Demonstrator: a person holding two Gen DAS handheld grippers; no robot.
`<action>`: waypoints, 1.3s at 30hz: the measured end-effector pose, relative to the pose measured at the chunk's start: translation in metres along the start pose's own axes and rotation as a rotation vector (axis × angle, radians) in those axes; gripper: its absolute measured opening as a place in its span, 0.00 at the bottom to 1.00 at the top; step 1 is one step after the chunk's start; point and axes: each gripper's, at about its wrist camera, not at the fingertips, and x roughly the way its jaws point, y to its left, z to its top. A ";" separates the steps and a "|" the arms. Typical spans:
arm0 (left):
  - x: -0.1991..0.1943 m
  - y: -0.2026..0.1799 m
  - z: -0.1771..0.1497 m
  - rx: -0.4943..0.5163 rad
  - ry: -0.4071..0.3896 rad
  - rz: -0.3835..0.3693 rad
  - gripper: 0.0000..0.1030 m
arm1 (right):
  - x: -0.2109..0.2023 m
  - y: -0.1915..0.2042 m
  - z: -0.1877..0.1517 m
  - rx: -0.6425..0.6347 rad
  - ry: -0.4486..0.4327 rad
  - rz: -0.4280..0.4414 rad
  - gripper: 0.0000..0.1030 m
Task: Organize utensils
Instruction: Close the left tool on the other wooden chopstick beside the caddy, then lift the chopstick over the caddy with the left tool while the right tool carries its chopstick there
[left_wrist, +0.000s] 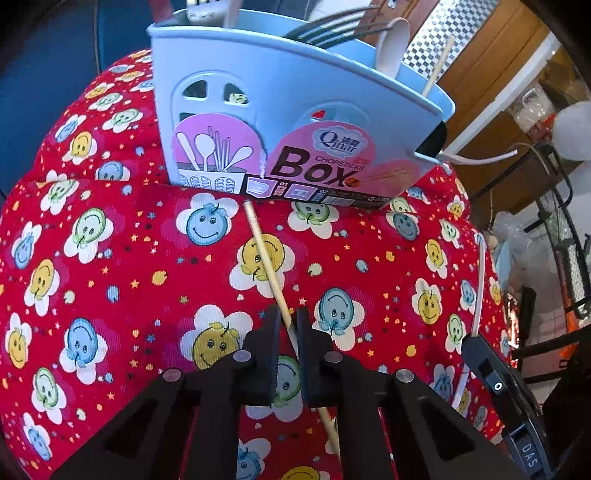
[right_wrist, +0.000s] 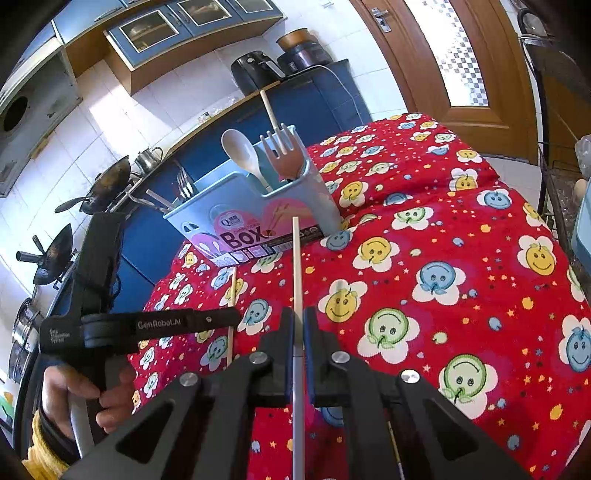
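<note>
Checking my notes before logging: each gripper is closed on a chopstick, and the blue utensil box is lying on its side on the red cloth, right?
Not quite. The box stands upright on the cloth, as the right wrist view shows. Left gripper and right gripper each grip a chopstick.

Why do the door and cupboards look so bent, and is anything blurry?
Left wrist view: the fisheye lens bulges the tablecloth and darkens the corners; the chopstick in the left gripper stays sharp. Right wrist view: the door and cupboards curve near the edges; bright sunlight falls on the wall tiles.
</note>
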 end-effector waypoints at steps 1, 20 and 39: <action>-0.001 0.002 -0.002 -0.003 -0.006 -0.010 0.07 | -0.001 0.000 0.000 -0.002 0.000 0.002 0.07; -0.077 0.021 -0.039 0.024 -0.343 -0.133 0.04 | -0.015 0.030 0.002 -0.067 -0.066 0.043 0.07; -0.135 0.019 -0.047 0.081 -0.574 -0.121 0.04 | -0.047 0.065 0.009 -0.160 -0.219 0.014 0.06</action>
